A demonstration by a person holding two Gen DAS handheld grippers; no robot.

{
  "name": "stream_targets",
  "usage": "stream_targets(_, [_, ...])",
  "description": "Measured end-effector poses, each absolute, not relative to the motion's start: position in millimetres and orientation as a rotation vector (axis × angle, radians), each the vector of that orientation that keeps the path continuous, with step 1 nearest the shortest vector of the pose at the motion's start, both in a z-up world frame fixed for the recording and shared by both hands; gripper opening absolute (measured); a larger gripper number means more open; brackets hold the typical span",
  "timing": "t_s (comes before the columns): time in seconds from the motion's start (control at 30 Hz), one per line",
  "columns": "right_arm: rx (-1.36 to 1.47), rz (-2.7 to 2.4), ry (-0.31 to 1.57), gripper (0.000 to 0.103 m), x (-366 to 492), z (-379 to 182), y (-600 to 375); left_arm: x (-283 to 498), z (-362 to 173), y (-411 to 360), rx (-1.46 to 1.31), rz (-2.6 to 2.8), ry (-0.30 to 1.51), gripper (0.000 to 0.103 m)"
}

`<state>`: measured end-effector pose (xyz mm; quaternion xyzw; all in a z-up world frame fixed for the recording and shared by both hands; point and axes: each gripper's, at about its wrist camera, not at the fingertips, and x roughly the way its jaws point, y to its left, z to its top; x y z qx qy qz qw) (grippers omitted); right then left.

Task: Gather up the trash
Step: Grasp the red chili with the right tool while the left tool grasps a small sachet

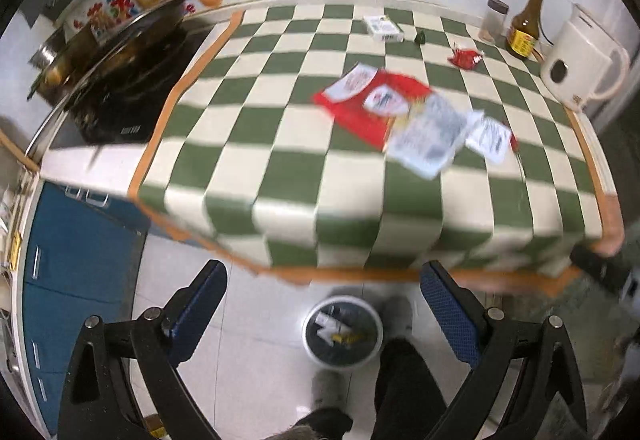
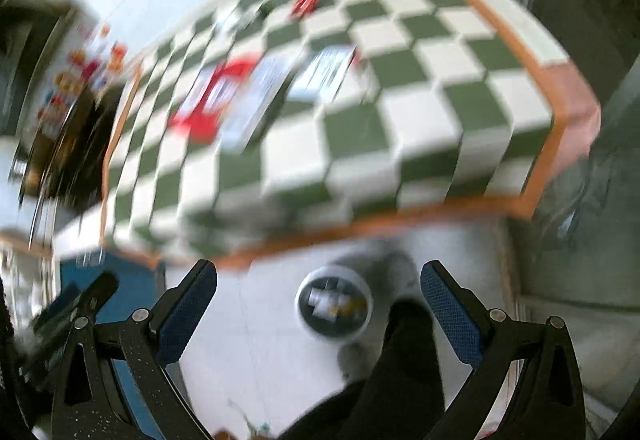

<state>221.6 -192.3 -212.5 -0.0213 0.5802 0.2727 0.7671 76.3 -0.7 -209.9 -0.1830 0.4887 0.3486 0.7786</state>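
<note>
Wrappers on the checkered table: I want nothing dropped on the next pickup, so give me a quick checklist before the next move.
1. Left gripper jaws wide and empty: ok.
2. Right gripper jaws wide and empty: ok.
3. Bin on the floor, uncovered, trash already inside: ok.
4. Red bag and white wrappers overlap; single grab: cannot tell.
5. Small red wrapper lies apart from the bottle: ok.
6. Right view sharp enough to aim: not ok.

Both wrist cameras look steeply down from above the floor in front of the desk (image 1: 360, 208), the left view facing it squarely, the right from further right and blurred, and both share its checkered cloth and the trash bin (image 1: 342, 334) below.
</note>
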Motion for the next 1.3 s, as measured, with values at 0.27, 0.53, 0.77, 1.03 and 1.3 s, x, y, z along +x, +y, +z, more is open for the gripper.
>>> stream_targets(0.27, [-0.102, 0.618, 1.381, 0.043, 388, -289, -118, 199, -249, 25, -0.44, 0.779, 1.204, 0.099])
stream_targets(0.53, [-0.197, 0.652, 1.389, 0.004, 417, -320, -105, 256, -280, -5, -0.574, 0.641, 1.278, 0.098])
stream_targets(0.77, [-0.186, 0.557, 1.407, 0.004, 457, -319, -168, 322, -302, -22, -0.509, 0.512, 1.276, 0.094])
stream_targets(1.03, [-0.153, 0.54, 1.417, 0.005, 484, -319, -186, 364, -320, -4, -0.49, 0.506, 1.275, 0.092])
stream_targets(1.3, [-0.232, 0.536, 1.365, 0.005, 482, -317, -165, 377, -309, -34, -0.357, 0.451, 1.274, 0.03])
